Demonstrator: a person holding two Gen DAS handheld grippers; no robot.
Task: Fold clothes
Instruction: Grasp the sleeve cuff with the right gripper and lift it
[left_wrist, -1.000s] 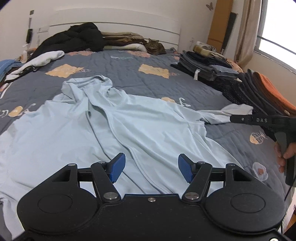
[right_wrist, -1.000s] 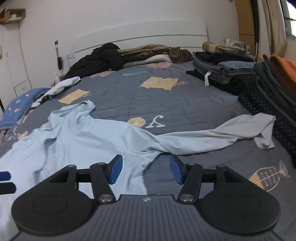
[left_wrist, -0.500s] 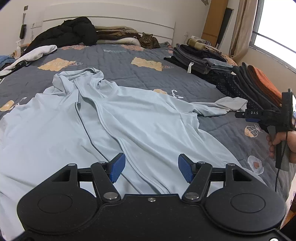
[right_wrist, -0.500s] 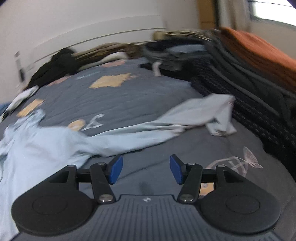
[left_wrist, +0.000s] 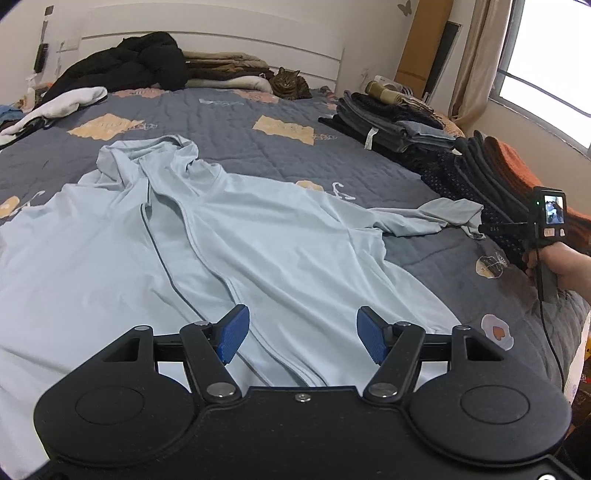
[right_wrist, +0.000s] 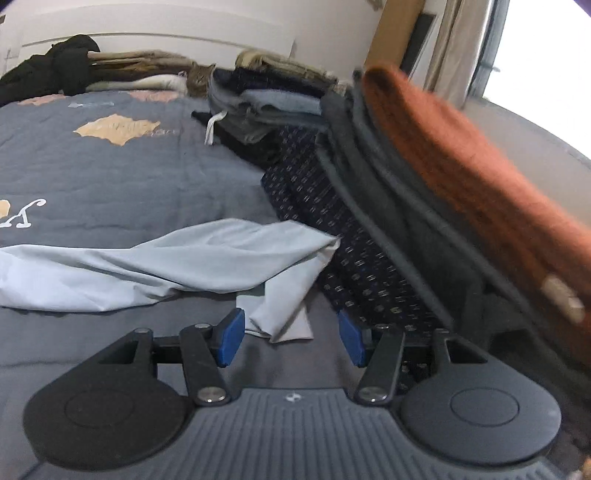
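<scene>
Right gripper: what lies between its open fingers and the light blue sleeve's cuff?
In the right wrist view, only bare grey quilt separates the right gripper from the cuff; nothing is between the jaws.

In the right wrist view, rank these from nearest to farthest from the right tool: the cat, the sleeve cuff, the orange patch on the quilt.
From the right tool:
1. Sleeve cuff, just ahead, between the open fingers.
2. Orange patch, mid-bed, to the left.
3. Cat, far end by the headboard.

Grey quilted bed, bright window
</scene>
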